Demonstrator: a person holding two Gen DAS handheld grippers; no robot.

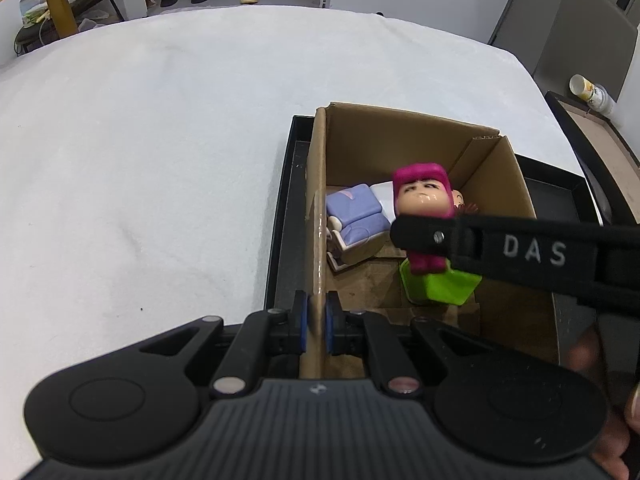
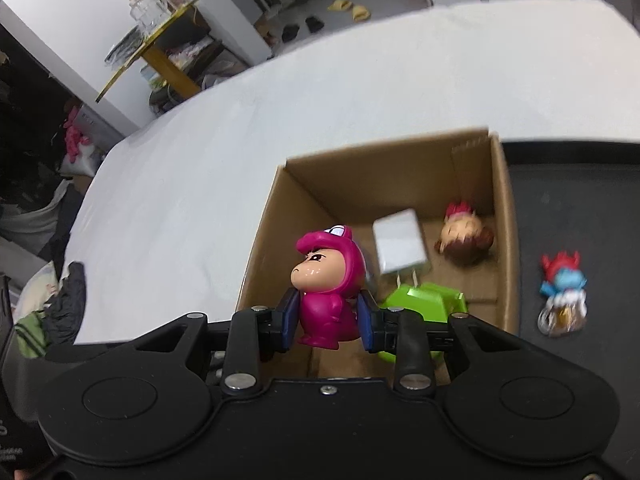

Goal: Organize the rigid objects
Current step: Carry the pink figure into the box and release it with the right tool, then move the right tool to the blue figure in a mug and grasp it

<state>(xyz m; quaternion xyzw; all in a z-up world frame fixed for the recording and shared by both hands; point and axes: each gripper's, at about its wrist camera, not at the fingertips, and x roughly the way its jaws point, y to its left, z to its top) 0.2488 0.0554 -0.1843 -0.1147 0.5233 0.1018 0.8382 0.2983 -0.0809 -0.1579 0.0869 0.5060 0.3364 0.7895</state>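
The left tool is closed tight on the near left wall of the cardboard box; its blue pads press both faces of the wall. The right tool holds the pink figure by its body, narrow around it, and the pads touch both sides. The figure is upright and hangs over the near part of the box interior.

Just past the right tool, low in the box, lies a green block. Beyond it stands a white plug adapter with two metal pins pointing toward the tool. Further, near the far right corner, lies a small doll with brown hair. In the left wrist view, a lilac and white piece rests by the left wall, beyond the left tool.

The box stands inside a black tray, which lies on the table with a white cover. To the right of the box, on the tray floor, lies a red and blue figure, apart from the box wall.
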